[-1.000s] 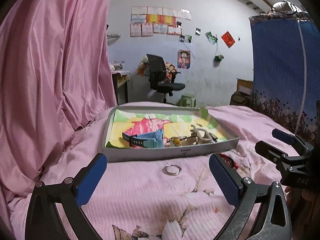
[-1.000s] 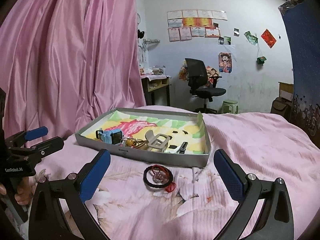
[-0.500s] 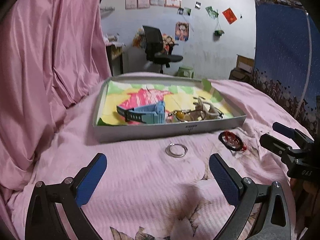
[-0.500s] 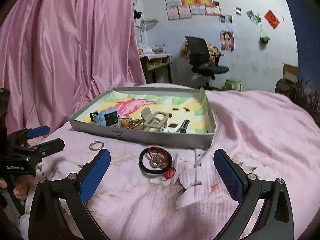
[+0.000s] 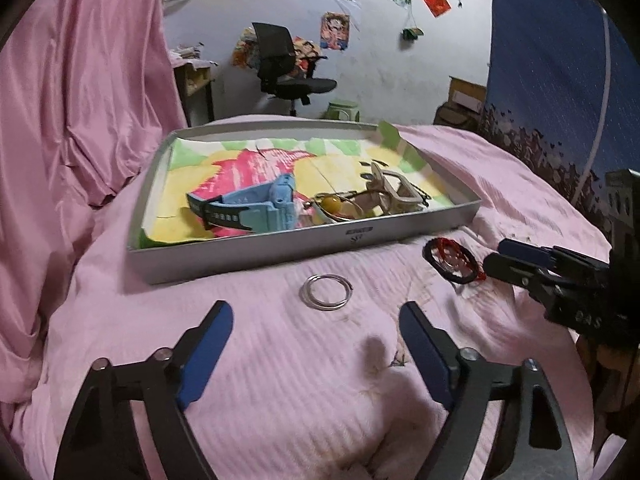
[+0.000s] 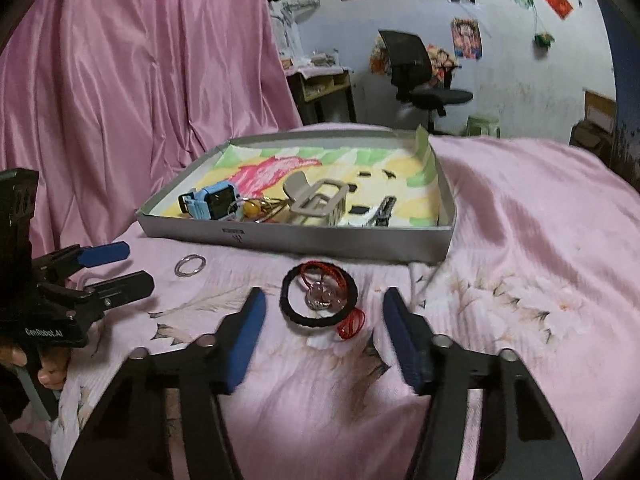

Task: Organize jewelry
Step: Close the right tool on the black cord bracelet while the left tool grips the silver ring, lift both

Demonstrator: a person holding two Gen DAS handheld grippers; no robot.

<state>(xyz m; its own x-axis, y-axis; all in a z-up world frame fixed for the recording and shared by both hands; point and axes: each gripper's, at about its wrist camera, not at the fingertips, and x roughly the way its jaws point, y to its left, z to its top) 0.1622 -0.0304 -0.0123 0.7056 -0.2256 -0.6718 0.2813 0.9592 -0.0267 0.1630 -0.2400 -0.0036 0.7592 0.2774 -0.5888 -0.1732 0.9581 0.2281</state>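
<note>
Silver ring [image 5: 327, 291] lies flat on the pink bedspread [image 5: 280, 380] just ahead of the left gripper [image 5: 316, 344], nearer it than the right gripper [image 6: 324, 334], which faces the black hair tie [image 6: 319, 300]; both jaws have just been narrowing, empty, short of the grey tray [image 5: 280, 246].

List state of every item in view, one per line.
Left tongs: open, jaws just closing, nothing between them.
Right tongs: open, jaws just closing, not pressing on anything.
Silver ring: flat on bedspread, outside tray.
Black hair tie: flat on bedspread, red cord and clear charm inside it.
Tray: open, no lid.
Blue watch: in tray, on its side.
Beige hair claw: in tray.
</note>
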